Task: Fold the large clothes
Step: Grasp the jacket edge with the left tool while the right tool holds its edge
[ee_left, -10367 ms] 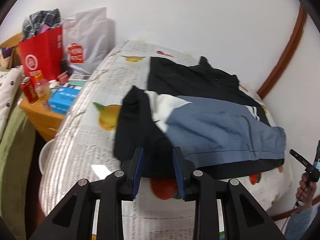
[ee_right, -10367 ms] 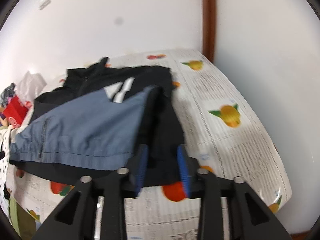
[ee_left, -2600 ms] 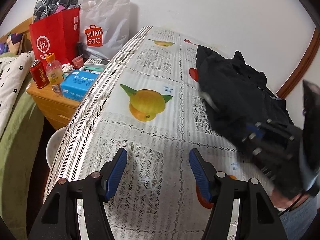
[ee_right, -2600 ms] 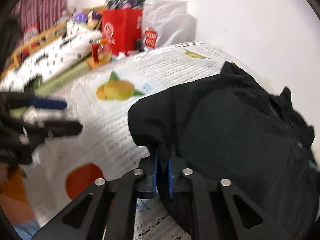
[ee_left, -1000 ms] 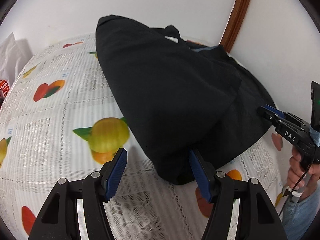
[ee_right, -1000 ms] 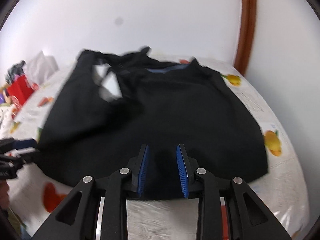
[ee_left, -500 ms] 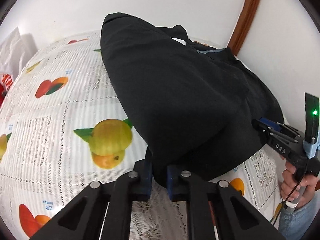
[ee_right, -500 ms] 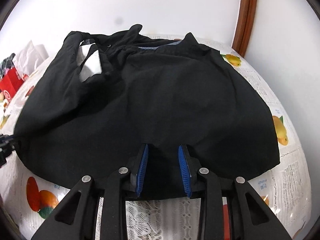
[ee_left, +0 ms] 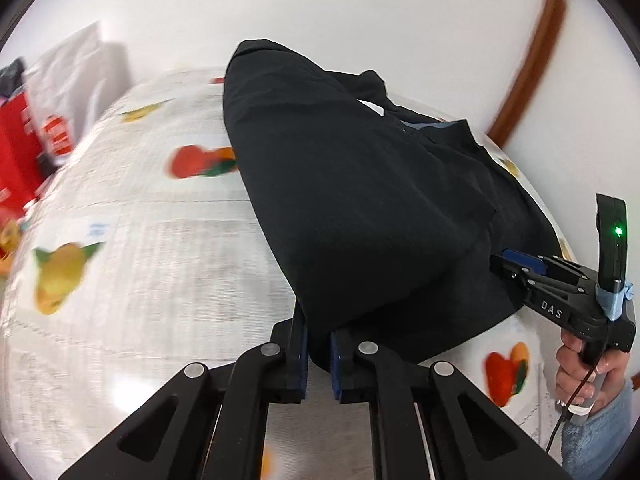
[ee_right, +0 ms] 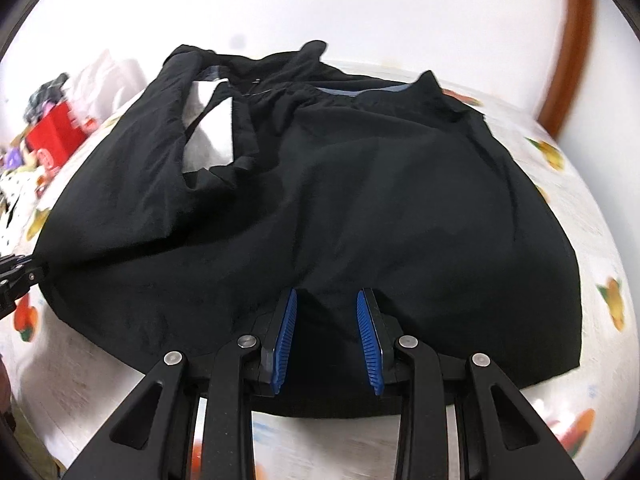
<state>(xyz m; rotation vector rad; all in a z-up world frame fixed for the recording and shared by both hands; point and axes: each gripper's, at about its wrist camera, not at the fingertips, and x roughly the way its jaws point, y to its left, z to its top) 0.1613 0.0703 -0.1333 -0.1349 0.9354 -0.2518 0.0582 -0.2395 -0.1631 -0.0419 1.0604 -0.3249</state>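
A large black jacket (ee_right: 360, 200) lies back-up on the fruit-print tablecloth (ee_left: 140, 260), with a white inner patch (ee_right: 212, 140) showing at its left shoulder. My left gripper (ee_left: 319, 344) is shut on the jacket's near left corner (ee_left: 340, 280) and lifts that side off the table. It also shows at the left edge of the right wrist view (ee_right: 18, 272). My right gripper (ee_right: 326, 336) is open, with its blue pads either side of the jacket's near hem. It shows in the left wrist view (ee_left: 520, 268) at the jacket's right edge.
A red paper bag (ee_left: 16, 152) and a white plastic bag (ee_left: 76, 76) stand beyond the table's left end. A white wall and a brown door frame (ee_left: 532, 52) lie behind the table. A hand in a blue sleeve (ee_left: 588, 364) holds the right gripper.
My left gripper closed on the jacket's near left corner about half a second ago and now lifts it. My right gripper stays open at the hem.
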